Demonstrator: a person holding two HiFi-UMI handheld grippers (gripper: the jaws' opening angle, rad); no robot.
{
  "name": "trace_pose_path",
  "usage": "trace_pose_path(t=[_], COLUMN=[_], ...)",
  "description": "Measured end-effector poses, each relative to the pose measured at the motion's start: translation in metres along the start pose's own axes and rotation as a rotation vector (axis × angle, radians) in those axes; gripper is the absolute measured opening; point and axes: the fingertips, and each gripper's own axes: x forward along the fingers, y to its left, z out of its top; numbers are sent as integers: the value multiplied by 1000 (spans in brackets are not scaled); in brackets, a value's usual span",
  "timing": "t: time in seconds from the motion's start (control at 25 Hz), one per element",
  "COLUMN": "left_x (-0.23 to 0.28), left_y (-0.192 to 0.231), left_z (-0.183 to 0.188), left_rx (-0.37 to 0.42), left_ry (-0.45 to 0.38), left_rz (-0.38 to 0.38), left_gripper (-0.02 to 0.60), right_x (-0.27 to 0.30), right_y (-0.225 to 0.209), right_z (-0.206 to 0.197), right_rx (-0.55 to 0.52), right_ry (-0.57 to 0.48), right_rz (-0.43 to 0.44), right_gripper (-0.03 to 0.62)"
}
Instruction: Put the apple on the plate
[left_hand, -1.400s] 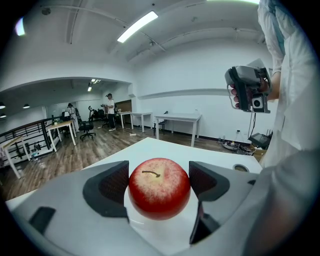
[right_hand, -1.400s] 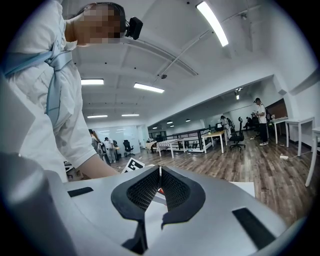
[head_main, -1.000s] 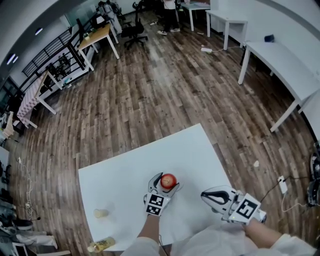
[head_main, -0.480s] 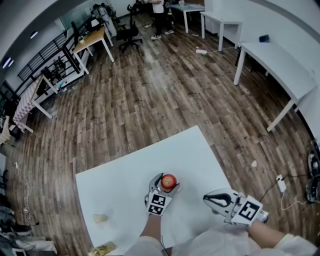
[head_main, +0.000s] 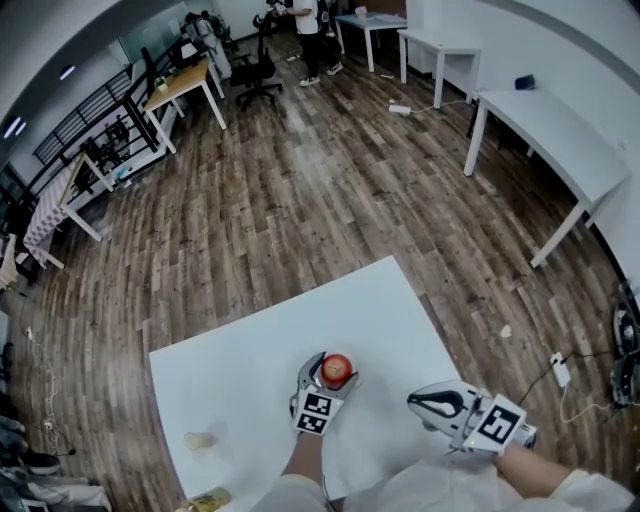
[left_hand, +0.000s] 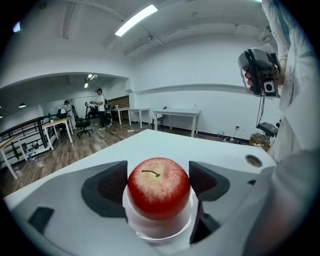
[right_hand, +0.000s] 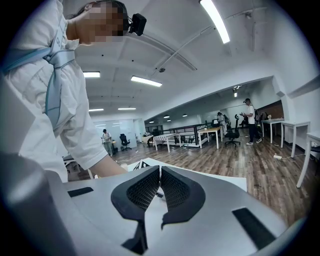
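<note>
Apple (left_hand: 159, 187), red and round, comes last: we see the white rectangular table (head_main: 230, 370), our right gripper (right_hand: 160, 174) with fingers together and empty, and our left gripper (head_main: 335, 367) clamped on the apple, which sits on a small white round plate (left_hand: 160, 229).

Head view: mounted above the near edge of the table (head_main: 230, 370) and aimed steeply down. It covers the left gripper (head_main: 337, 368), the right gripper (head_main: 412, 400) and the far floor.

Left gripper view: set low behind its jaws, very near the apple (left_hand: 159, 187), facing the far desks (head_main: 185, 80).

Right gripper view: set low behind its jaws, facing left across the table.

All three views share the table and the desks.
</note>
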Motion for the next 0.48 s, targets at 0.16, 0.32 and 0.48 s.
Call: trace_pose_path(t=[0.16,0.32,0.48], left_x=[0,-1,-3], left_y=[1,0,1], left_z=[0,1,7], left_rx=[-12,-24,-31], left_ry=[-3,-12,-41], left_rz=[-5,-11,-5], left_gripper=[373,392,411], right_x=[0,-1,-2], right_y=[1,2,2], right_z=[0,-1,0], right_rx=[-10,-15,-15], right_ry=[2,14,12], right_rz=[1,-1,-3], right_gripper=[32,32,32])
